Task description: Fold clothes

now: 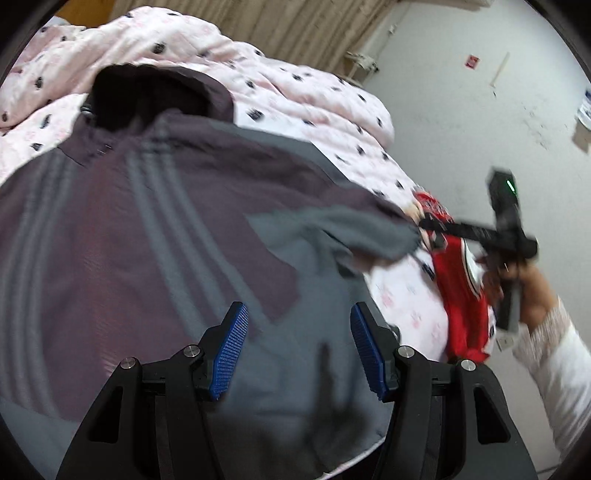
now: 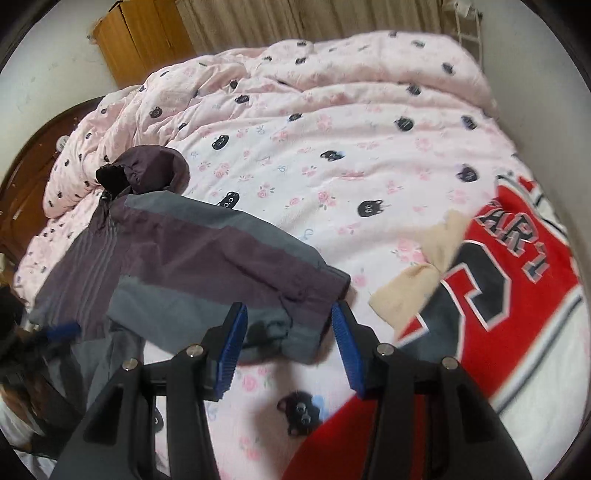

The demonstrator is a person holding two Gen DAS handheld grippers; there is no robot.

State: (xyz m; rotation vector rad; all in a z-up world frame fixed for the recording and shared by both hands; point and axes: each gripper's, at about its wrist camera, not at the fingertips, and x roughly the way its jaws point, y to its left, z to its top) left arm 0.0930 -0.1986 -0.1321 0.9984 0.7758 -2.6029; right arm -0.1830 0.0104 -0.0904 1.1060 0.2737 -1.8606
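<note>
While spread across the near left of the bed [image 2: 332, 147], jacket [image 1: 147, 229] only part folded, one sleeve [image 2: 229, 258] drawn over the body. Left claw [image 1: 295, 350] and right claw [image 2: 288, 350] both open, empty. Red jersey [image 2: 517, 277] at right still unfolded.

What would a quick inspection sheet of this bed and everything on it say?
Surface: bed under a pink quilt, rumpled at the far end.
Job's things: purple-grey jacket spread out, sleeve lying across; red jersey flat beside it.
Clutter: beige cloth on the jersey's edge.
Grippers: left gripper and right gripper both open, holding nothing.
Cables: nothing seen.
Surroundings: curtain, wooden cabinet, white wall.
</note>
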